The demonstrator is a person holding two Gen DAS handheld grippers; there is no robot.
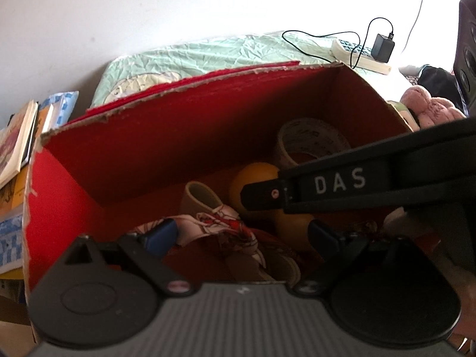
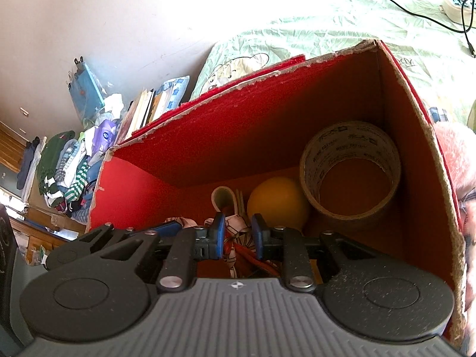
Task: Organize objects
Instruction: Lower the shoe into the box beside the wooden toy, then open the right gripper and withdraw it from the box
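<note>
Blue-padded fingers of the right gripper (image 2: 237, 236) stand close together over a red-and-white patterned cloth (image 2: 238, 232) low inside the red cardboard box (image 2: 208, 136); whether they pinch it or only frame it, I cannot tell. The left gripper (image 1: 242, 238) hangs wide open over the same cloth, holding nothing.

This looks like the putting-in step. The next move, I judge, calls for letting the cloth settle on the box floor and lifting both tools straight up past the torn rim.

Behind the cloth lie a yellow ball (image 2: 278, 200) and, against the far right corner, a roll of tape (image 2: 349, 169). The box sits on a bed with a pale green sheet (image 2: 312, 38); a power strip (image 1: 361, 55) lies beyond, and books (image 2: 148, 107) and piled clothes (image 2: 68, 172) line the white wall.
</note>
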